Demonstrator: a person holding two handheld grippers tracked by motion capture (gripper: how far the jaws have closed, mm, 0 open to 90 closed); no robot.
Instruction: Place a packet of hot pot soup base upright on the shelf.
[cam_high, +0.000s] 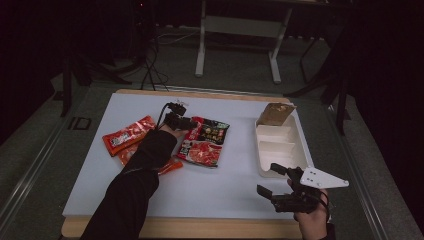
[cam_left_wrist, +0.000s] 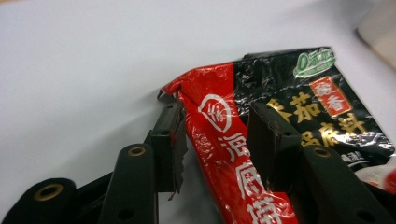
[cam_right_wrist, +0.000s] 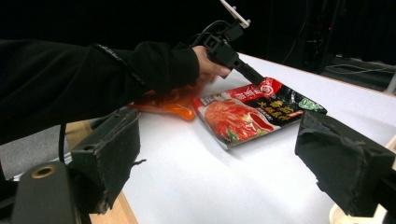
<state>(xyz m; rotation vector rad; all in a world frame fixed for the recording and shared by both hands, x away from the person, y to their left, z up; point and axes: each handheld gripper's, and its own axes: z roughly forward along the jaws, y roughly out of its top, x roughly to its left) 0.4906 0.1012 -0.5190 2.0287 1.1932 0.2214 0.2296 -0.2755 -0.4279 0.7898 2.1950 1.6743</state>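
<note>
Nearest the camera, at the bench's near edge, the right claw (cam_high: 280, 187) rests in a bare hand with its jaws spread wide and nothing between them; a white divided tray (cam_high: 263, 167) sits just beyond it, and a brown paper bag (cam_high: 276, 113) stands at the tray's far end. Farther in, the left claw (cam_high: 189, 121), held by a hand in a black sleeve, points down at the far corner of a red-and-black sauce packet (cam_high: 205, 142) lying flat on the white bench (cam_high: 220, 185). In the left gripper view this claw (cam_left_wrist: 217, 137) stands partly open, straddling the packet's (cam_left_wrist: 299, 107) crumpled red corner: one jaw touches the packet's edge, the other sits over the printed face, and whether the pads squeeze it cannot be told. Two orange snack packets (cam_high: 127, 135) lie just beside that claw, partly under the sleeve (cam_high: 150, 155).
</note>
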